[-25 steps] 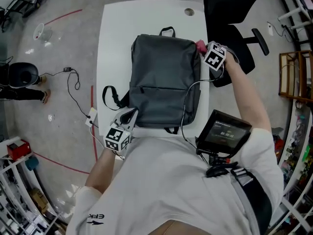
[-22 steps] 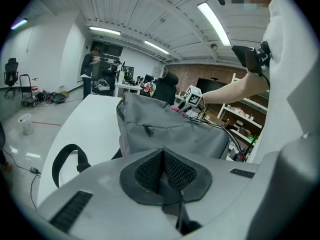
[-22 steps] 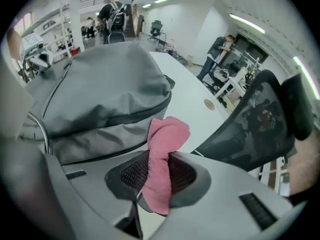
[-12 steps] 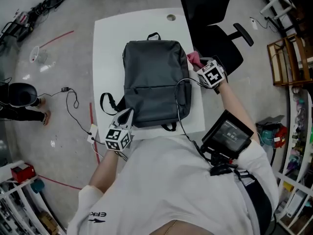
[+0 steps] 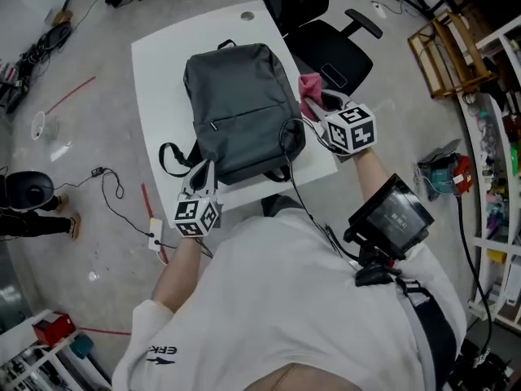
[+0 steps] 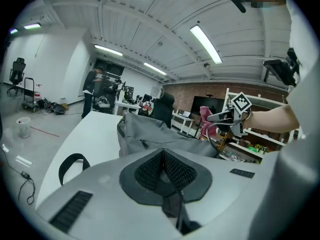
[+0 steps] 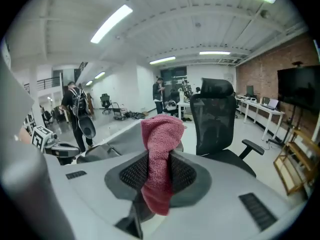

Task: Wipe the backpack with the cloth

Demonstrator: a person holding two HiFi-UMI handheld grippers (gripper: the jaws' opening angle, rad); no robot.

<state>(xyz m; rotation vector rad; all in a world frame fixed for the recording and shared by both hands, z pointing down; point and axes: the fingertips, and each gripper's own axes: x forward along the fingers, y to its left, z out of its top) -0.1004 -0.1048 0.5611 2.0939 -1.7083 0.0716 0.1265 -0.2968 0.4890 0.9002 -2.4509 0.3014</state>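
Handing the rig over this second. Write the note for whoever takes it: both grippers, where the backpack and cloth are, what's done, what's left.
Right gripper: shut on the pink cloth, raised by the backpack's right edge.
Left gripper: shut, nothing between its jaws, at the backpack's near left corner.
Backpack: lying flat on the white table, front pocket up.
Done: cloth is in the gripper. Nothing shows whether any wiping has happened.
Left: bring the cloth down onto the backpack and wipe it; the left gripper could probably steady the bag.
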